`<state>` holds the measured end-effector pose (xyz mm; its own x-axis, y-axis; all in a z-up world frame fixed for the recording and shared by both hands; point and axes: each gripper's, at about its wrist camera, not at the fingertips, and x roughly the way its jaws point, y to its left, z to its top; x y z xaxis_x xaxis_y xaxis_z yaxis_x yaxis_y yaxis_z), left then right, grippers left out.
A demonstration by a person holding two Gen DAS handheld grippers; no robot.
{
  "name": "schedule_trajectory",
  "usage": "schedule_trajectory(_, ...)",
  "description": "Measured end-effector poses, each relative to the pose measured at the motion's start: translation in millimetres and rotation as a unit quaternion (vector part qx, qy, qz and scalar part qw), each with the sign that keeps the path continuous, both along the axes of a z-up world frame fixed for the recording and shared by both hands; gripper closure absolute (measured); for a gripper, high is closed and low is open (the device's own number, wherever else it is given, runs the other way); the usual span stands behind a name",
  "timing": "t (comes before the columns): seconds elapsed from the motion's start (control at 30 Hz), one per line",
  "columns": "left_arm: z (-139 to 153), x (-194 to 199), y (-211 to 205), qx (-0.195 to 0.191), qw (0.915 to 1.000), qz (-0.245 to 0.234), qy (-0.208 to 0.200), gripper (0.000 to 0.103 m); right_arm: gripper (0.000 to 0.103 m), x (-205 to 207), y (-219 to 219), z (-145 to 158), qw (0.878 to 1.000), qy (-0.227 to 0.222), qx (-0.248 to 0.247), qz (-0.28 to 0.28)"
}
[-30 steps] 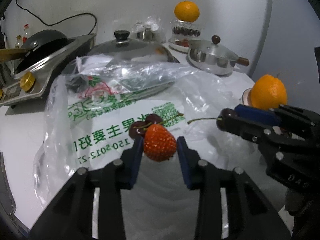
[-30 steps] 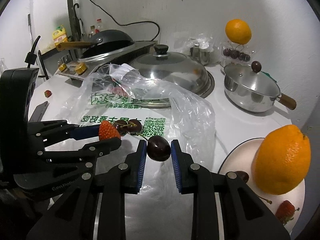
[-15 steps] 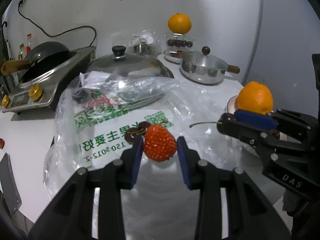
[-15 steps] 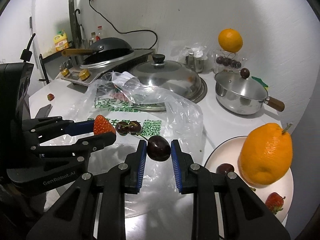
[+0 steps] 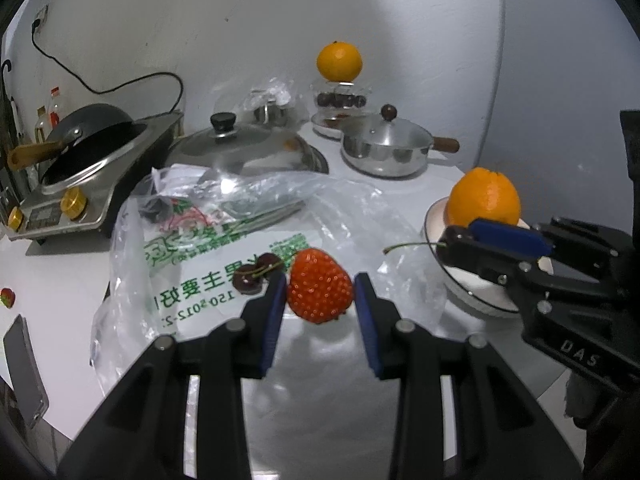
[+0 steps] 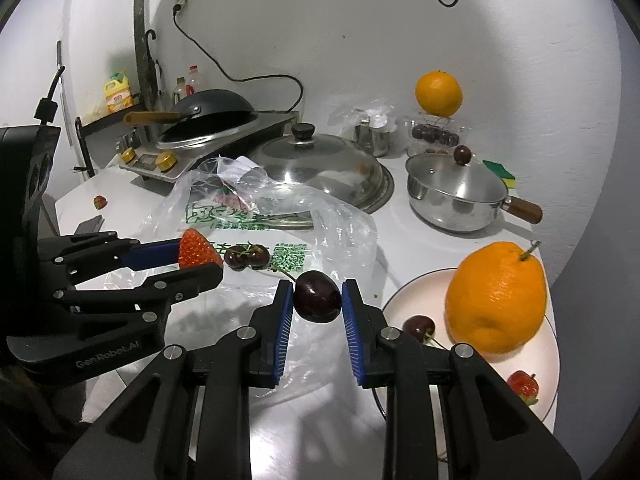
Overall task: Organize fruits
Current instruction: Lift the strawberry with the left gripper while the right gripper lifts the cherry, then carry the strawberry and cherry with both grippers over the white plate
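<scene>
Two tongs have lifted off the plastic bag [image 5: 224, 264] on the bench [image 6: 404, 228]: the left tongs [image 5: 320, 292] pinch a strawberry [image 5: 320, 286], the right tongs [image 6: 318, 298] pinch a cherry [image 6: 317, 297]. Both fruits hang above the bag, seemingly bound for the plate [image 6: 404, 304] at right, beside the orange [image 6: 496, 296].

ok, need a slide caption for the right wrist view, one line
Right hand-held gripper holds a cherry near the plate with an orange; left hand-held gripper grips a strawberry.
</scene>
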<state>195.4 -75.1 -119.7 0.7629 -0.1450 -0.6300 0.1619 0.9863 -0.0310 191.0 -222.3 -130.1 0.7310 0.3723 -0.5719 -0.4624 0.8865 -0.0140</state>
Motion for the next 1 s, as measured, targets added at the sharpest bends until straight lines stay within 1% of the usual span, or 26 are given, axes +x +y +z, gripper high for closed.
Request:
schedule_trajectory(0.3,6.7,-8.1,-15.5,0.007,0.9999,-0.007,-0.009,0.067,0.076,-9.6,-19.5,2.9,1.0,-0.008,0.008,-0.013)
schedule_trajectory(0.77,9.1,-9.1,-56.9,0.016,0.999,-0.04,-0.01,0.067,0.076,-20.3,-62.5,5.7,0.999,-0.014,0.017,-0.045)
schedule_trajectory(1.0,8.1,-7.5,-77.6,0.022,0.9983,-0.054,-0.008,0.067,0.076,-21.1,-86.3,2.2,0.998,-0.013,0.024,-0.064)
